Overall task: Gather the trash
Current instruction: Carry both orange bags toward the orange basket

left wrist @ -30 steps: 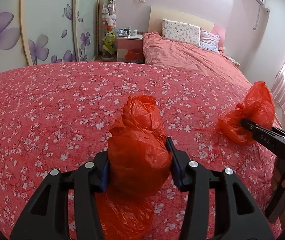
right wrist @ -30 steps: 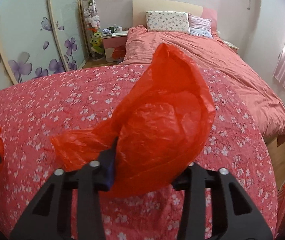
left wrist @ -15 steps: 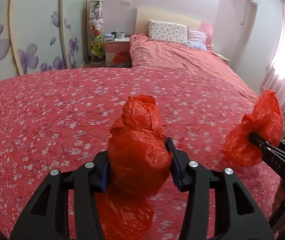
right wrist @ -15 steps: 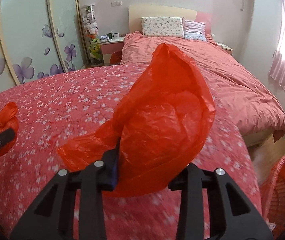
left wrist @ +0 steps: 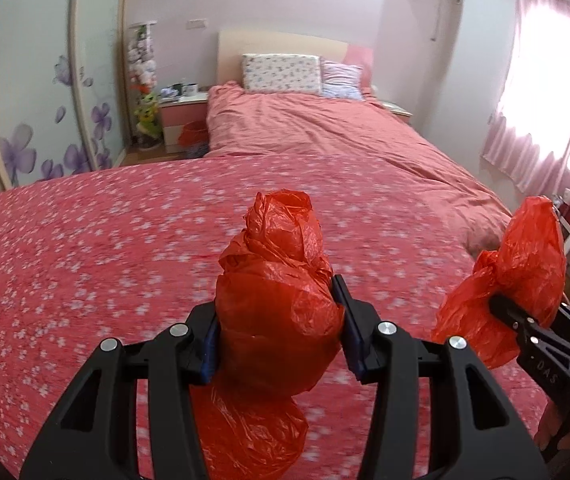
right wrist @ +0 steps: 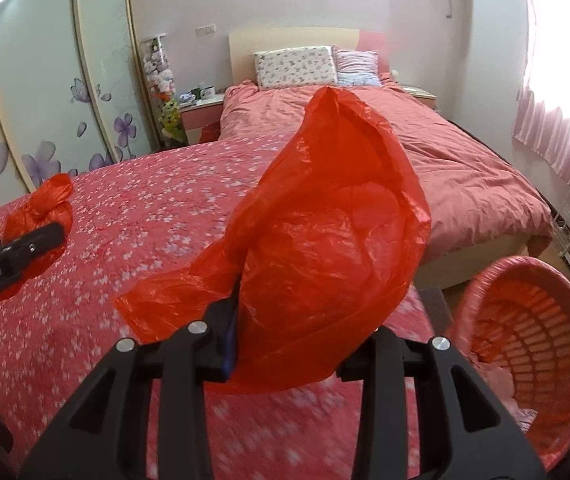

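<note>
Floral bedspread [left wrist: 105, 248] beneath 2 bag-gripping claws.

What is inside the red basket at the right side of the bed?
The red basket shows its slotted wall and some pale pink crumpled material near the bottom. The right gripper and its red plastic bag cover its left edge.

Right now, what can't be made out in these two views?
- Basket contents: right wrist view, cut off by the frame edge.
- Right gripper: its right finger is covered by its red bag.
- Flowered bedspread: its pattern is motion-blurred near the left gripper.
- Nightstand items: too small.
</note>
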The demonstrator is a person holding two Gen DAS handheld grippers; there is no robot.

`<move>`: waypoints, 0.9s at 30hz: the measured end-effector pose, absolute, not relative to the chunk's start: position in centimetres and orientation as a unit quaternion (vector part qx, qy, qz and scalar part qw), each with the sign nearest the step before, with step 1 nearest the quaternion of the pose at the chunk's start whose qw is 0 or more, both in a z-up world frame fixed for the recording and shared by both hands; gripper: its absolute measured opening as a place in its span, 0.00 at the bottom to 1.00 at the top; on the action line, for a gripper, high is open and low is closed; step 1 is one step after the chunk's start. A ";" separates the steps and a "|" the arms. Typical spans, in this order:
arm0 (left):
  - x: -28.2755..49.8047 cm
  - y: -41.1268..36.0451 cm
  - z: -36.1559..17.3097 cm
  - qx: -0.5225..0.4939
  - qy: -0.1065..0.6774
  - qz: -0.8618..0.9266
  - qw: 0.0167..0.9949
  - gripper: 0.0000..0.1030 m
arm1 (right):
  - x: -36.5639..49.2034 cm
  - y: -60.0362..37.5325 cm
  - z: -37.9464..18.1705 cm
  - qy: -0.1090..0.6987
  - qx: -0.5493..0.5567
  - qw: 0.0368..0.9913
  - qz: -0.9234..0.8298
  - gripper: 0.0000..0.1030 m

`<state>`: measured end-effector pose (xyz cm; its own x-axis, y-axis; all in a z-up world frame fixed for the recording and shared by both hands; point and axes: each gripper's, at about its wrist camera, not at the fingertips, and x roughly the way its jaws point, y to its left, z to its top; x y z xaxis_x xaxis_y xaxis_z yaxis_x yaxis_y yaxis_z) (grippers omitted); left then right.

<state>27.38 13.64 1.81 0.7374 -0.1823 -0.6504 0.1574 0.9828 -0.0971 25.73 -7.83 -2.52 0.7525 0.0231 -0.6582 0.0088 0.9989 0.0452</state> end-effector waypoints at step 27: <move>23.4 0.8 2.0 0.022 0.342 -0.242 0.908 0.47 | 16.2 -21.2 -2.0 0.323 0.089 0.936 -0.109 0.34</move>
<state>23.36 0.77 2.05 0.6485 -0.4242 -0.6321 0.4539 0.8821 -0.1263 16.21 -21.22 -2.02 0.7672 -0.1472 -0.6243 0.2623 0.9602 0.0959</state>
